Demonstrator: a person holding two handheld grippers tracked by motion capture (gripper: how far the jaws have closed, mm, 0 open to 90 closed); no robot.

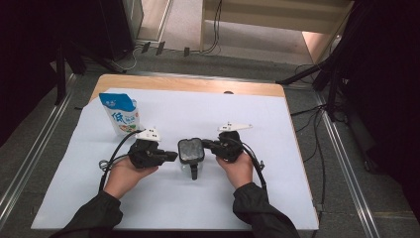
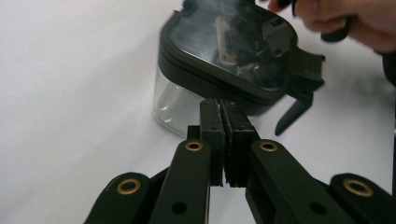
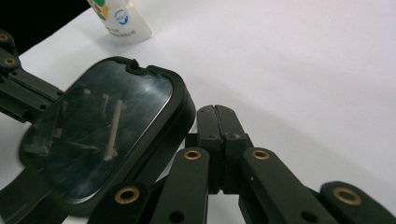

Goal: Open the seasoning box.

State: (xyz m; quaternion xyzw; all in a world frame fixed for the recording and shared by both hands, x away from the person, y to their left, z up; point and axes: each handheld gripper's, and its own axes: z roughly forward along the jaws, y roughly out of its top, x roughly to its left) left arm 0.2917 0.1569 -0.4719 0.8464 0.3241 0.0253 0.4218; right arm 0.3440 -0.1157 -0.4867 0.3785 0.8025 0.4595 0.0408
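A clear container with a black lid (image 1: 190, 150) stands mid-table, a black latch hanging at its near side. My left gripper (image 1: 173, 155) points at the lid's left edge, and in the left gripper view its jaws (image 2: 223, 106) are pressed together with nothing between them, the tips right at the lid's rim (image 2: 224, 46). My right gripper (image 1: 204, 144) comes in from the right side of the lid. In the right gripper view its jaws (image 3: 215, 112) are also shut and empty, close beside the lid (image 3: 102, 130).
A blue and white pouch (image 1: 120, 113) stands upright at the back left of the white sheet (image 1: 198, 198), and its base shows in the right gripper view (image 3: 122, 21). Dark stands and cables surround the table.
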